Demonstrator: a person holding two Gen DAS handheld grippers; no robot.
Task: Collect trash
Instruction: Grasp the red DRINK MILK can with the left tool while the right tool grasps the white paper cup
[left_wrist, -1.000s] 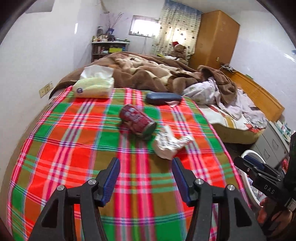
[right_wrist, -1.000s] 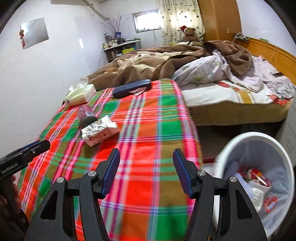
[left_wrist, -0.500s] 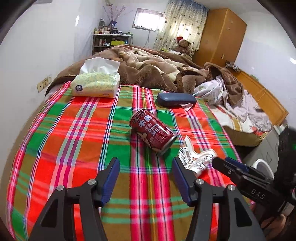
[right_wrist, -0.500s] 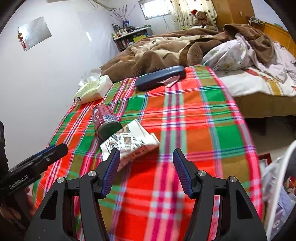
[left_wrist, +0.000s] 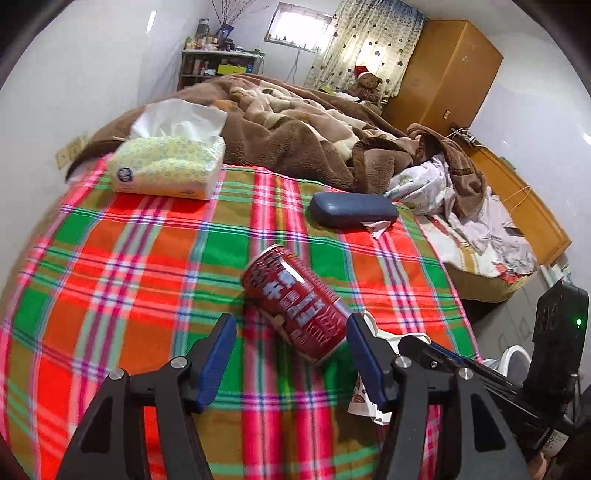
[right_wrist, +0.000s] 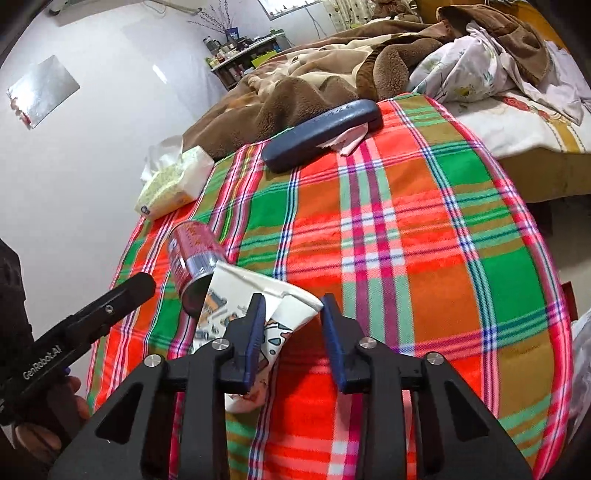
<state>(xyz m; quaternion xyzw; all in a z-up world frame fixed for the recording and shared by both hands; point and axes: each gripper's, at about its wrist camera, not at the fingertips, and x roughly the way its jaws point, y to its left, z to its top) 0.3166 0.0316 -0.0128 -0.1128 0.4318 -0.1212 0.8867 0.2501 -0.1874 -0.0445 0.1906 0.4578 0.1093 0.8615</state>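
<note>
Glossy red cylindrical can (left_wrist: 295, 301), crumpled paper cup (right_wrist: 255, 306), woven plaid blanket (right_wrist: 424, 258)

I count one can (left_wrist: 295, 301), one crumpled carton (right_wrist: 255, 306), one tissue pack (left_wrist: 168, 168), one blue case (left_wrist: 352, 212) and one teddy bear (left_wrist: 367, 83).
</note>
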